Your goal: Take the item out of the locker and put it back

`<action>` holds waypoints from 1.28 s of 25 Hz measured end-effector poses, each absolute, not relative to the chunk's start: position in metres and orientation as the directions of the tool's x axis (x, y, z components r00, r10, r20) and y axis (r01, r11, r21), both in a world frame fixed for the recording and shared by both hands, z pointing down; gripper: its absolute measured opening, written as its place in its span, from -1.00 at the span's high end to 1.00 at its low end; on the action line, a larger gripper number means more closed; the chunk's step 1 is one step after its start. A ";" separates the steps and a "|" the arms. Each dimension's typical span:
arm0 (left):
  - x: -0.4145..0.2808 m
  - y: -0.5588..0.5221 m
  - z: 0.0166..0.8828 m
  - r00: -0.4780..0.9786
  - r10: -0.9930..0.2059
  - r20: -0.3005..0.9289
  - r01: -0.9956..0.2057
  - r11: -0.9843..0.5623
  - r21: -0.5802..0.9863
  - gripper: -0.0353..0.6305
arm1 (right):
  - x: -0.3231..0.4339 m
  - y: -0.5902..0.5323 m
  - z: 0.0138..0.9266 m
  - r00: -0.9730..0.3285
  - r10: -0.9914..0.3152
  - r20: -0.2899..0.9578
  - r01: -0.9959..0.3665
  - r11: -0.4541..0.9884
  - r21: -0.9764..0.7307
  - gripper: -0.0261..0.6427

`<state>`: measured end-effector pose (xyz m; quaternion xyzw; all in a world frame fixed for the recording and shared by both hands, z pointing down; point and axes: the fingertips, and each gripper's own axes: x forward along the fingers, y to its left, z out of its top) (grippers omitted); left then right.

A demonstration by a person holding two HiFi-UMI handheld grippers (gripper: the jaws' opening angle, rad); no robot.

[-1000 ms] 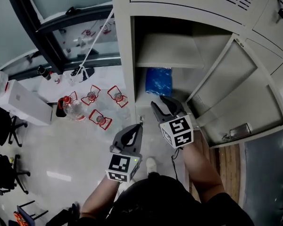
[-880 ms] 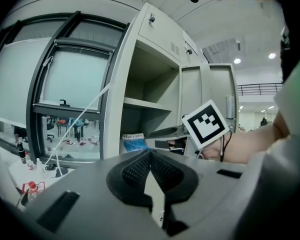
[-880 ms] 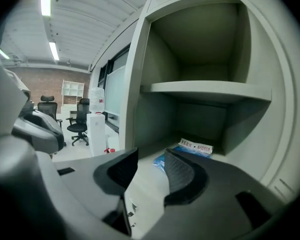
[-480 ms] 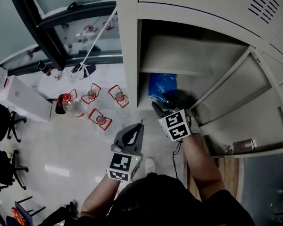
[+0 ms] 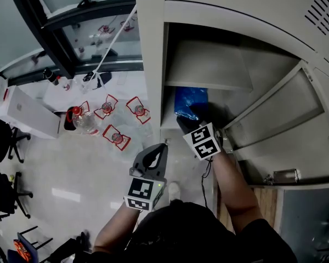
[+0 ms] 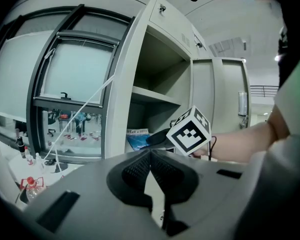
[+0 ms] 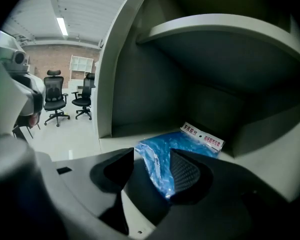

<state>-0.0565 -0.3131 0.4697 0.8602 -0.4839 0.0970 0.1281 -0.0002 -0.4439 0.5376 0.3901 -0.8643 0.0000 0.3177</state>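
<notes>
A blue plastic bag (image 5: 189, 101) with a white label lies on the floor of the open locker's lower compartment (image 5: 170, 126). My right gripper (image 5: 189, 117) reaches into that compartment and is open. Its jaws have just been opening. In the right gripper view the bag's (image 7: 176, 148) near corner lies between the jaws of the right gripper (image 7: 152, 163), and the pads do not press on it. My left gripper (image 5: 155, 151) hangs outside the locker at its lower left, shut and empty. The left gripper view looks past the left gripper (image 6: 150, 156) to the bag (image 6: 137, 139) and the right gripper's marker cube (image 6: 191, 131).
A shelf (image 5: 208, 66) spans the locker just above the bag. The locker door (image 5: 285, 126) stands open to the right. Left of the locker are a window frame (image 5: 71, 43), red-framed bottles (image 5: 107, 113) on the floor, a white box (image 5: 27, 116) and office chairs (image 5: 3, 141).
The right gripper has moved forward and down into the lower compartment, up to the blue bag, with its jaws wider apart. The left gripper has shifted only slightly.
</notes>
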 end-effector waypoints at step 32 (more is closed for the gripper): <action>-0.063 -0.297 0.476 0.507 -0.806 0.304 -0.861 -0.485 0.149 0.88 | 0.006 -0.453 0.546 -0.353 -0.731 0.584 -0.636 0.645 0.423 0.84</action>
